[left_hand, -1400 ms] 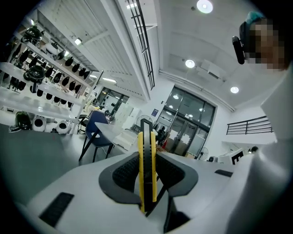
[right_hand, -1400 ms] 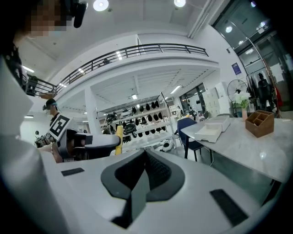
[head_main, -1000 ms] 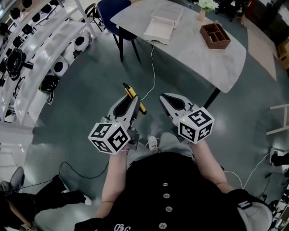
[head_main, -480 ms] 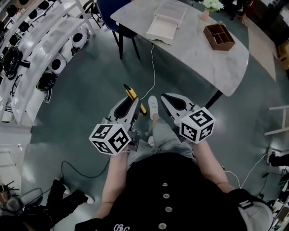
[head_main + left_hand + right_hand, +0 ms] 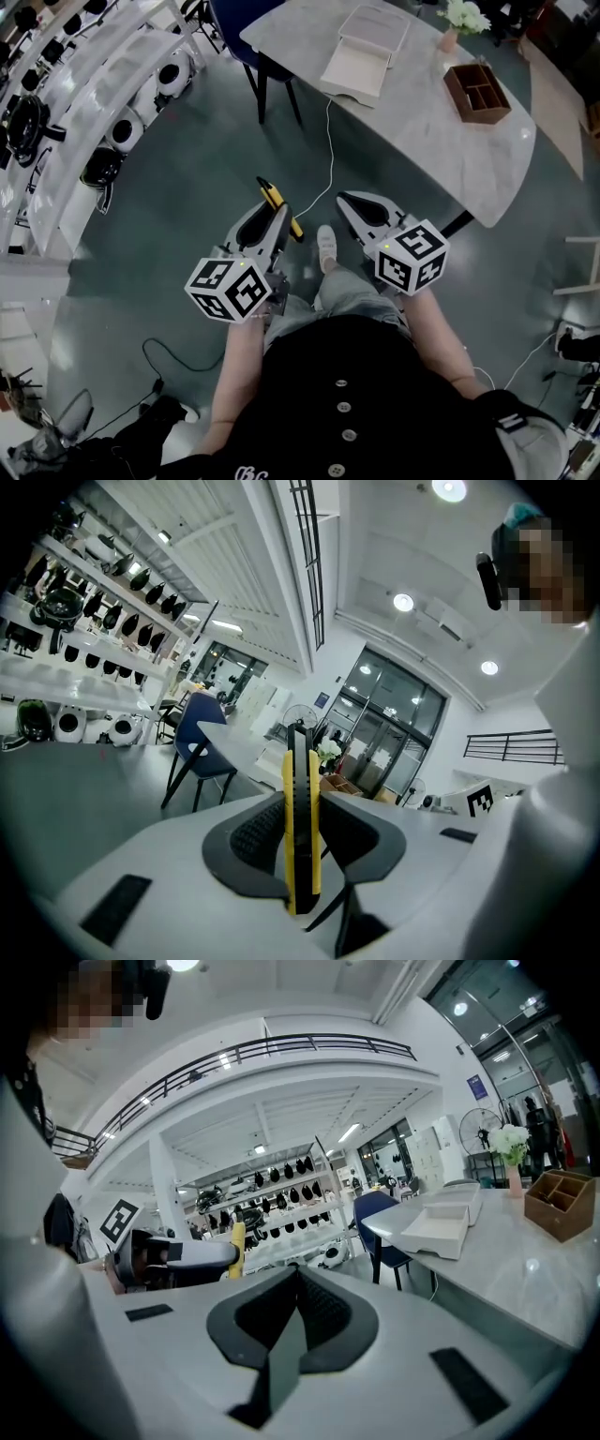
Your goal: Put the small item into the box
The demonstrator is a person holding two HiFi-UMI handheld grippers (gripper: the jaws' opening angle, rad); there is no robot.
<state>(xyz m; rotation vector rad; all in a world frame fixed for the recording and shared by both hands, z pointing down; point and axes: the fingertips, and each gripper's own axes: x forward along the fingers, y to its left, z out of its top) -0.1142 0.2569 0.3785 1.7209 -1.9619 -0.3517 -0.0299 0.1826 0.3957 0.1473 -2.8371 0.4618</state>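
Far left are shelves (image 5: 84,103) w/ round dark gear, not part of the task. The left gripper (image 5: 265,217) is clenched on the small item (image 5: 277,199), a thin yellow-and-black thing, perhaps a cutter knife. It stands on edge between the pads and sticks out in front. The right gripper (image 5: 367,211) has its jaws pressed together w/ nothing between them. Both hang over the floor, well apart from the table (image 5: 422,131) ahead at upper right. On the table lie a white box (image 5: 364,49), taken here as the target, and further right a wooden tray (image 5: 481,90) w/ compartments. Step in hand, prob.: carrying the item to the table; nothing is placed yet. The next move calls for coming close, bringing the item over the box opening, lowering it, then letting go.
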